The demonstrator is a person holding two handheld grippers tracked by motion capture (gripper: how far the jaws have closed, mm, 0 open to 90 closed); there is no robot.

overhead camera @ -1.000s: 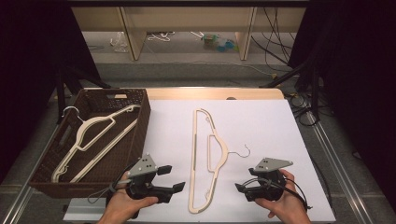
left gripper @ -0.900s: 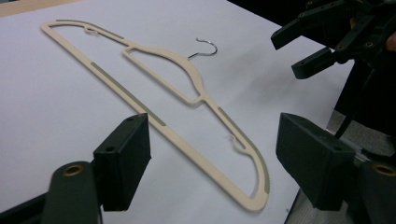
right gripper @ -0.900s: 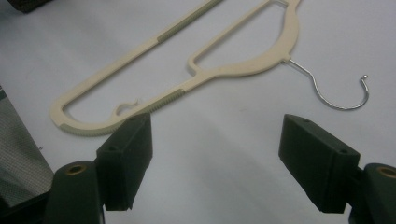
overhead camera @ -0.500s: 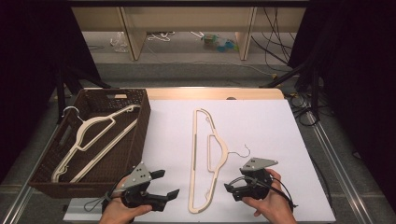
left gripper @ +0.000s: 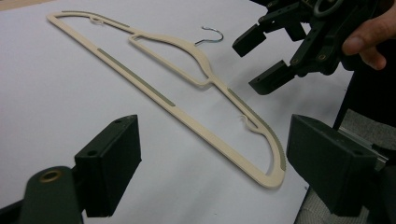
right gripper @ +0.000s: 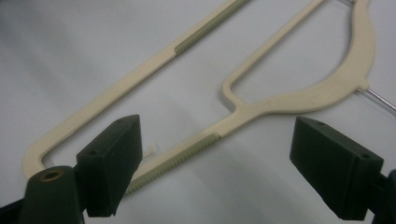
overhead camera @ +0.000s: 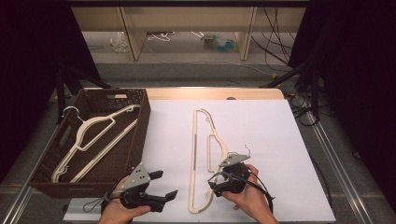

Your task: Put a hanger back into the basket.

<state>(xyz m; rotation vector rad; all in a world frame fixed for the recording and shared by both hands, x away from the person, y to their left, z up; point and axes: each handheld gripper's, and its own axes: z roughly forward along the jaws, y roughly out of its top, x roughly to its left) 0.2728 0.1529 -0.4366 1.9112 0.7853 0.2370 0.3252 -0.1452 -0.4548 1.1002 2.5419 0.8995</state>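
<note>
A cream hanger (overhead camera: 194,154) with a metal hook lies flat on the white table sheet (overhead camera: 271,140). My right gripper (overhead camera: 212,183) hovers over its near shoulder arm, and that arm (right gripper: 280,100) runs beneath my open right gripper (right gripper: 215,140) without touching the pads. My left gripper (overhead camera: 166,184) is held to the left of the hanger's near end, open and empty. From the left gripper (left gripper: 215,140) the hanger (left gripper: 154,91) lies ahead, with the right gripper (left gripper: 259,63) beyond it. Both pairs of jaws have just been opening with nothing gripped.
A brown wicker basket (overhead camera: 140,140) stands at the left of the table, its right wall beside my left hand. Another cream hanger (overhead camera: 93,135) lies inside it. The sheet's front edge is just below both hands. Shelves and cables lie beyond the table.
My right hand has slid left, until its gripper is over the hanger's near arm. Both grippers' jaws stand wider apart than before. The left hand has barely shifted.
</note>
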